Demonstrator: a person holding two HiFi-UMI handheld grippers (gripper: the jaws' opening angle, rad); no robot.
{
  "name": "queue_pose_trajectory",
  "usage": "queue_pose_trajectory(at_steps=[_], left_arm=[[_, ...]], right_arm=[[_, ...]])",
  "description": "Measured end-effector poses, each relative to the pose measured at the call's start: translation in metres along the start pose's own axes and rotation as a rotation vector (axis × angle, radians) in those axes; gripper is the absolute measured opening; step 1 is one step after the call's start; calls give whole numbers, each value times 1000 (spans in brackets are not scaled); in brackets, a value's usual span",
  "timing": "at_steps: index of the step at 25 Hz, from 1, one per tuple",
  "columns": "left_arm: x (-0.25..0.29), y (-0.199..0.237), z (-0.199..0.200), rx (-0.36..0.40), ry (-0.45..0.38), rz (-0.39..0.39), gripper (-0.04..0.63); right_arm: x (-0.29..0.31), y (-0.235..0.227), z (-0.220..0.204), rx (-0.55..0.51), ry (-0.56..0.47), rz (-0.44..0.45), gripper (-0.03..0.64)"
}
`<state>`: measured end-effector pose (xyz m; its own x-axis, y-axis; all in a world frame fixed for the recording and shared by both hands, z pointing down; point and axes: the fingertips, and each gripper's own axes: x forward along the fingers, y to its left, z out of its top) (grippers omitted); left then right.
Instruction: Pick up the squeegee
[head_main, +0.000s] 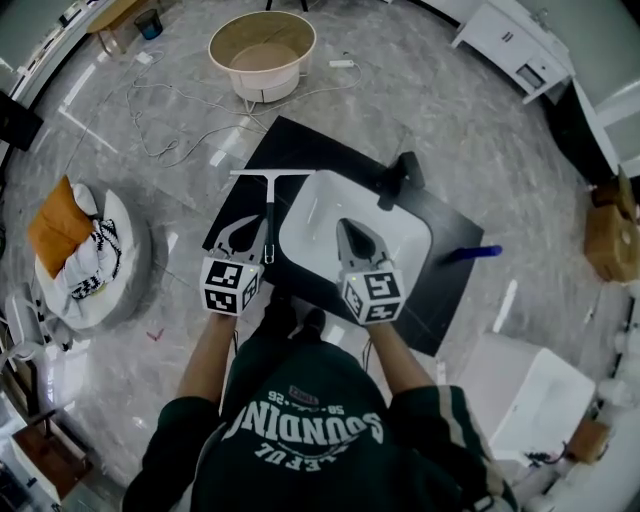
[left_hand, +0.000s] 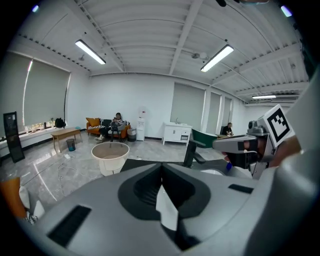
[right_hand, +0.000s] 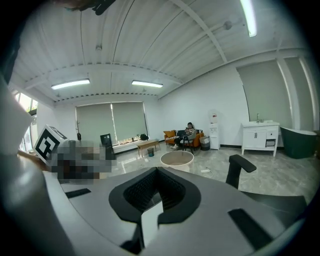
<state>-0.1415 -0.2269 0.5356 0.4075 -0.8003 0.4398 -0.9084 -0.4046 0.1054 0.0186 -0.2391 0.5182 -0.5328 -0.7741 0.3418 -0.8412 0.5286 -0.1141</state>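
The squeegee (head_main: 269, 205) lies on the black table top (head_main: 450, 270), its white blade across the far end and its slim handle running back toward me, just left of the white basin (head_main: 310, 215). My left gripper (head_main: 243, 226) hovers right beside the handle on its left, jaws shut and empty. Over the basin, my right gripper (head_main: 348, 226) is also shut and holds nothing. The left gripper view shows its closed jaw tips (left_hand: 161, 169) and the right gripper (left_hand: 245, 147) off to the side. In the right gripper view the jaws (right_hand: 157, 172) meet; the squeegee is hidden in both gripper views.
A black faucet (head_main: 398, 180) stands at the basin's far right corner, and a blue object (head_main: 475, 253) lies on the table's right edge. Beyond the table sits a round beige tub (head_main: 262, 50) among floor cables. A beanbag (head_main: 85, 245) sits left, a white box (head_main: 535, 390) right.
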Motion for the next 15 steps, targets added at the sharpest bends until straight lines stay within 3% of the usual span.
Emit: queue_pose_trajectory(at_steps=[8,15], left_arm=[[0,9,-20,-58,31,21,6],[6,8,-41,-119,86,36,173]], right_arm=[[13,13,-10,-7,34,42,2],[16,14,-21,7,64,48,2]])
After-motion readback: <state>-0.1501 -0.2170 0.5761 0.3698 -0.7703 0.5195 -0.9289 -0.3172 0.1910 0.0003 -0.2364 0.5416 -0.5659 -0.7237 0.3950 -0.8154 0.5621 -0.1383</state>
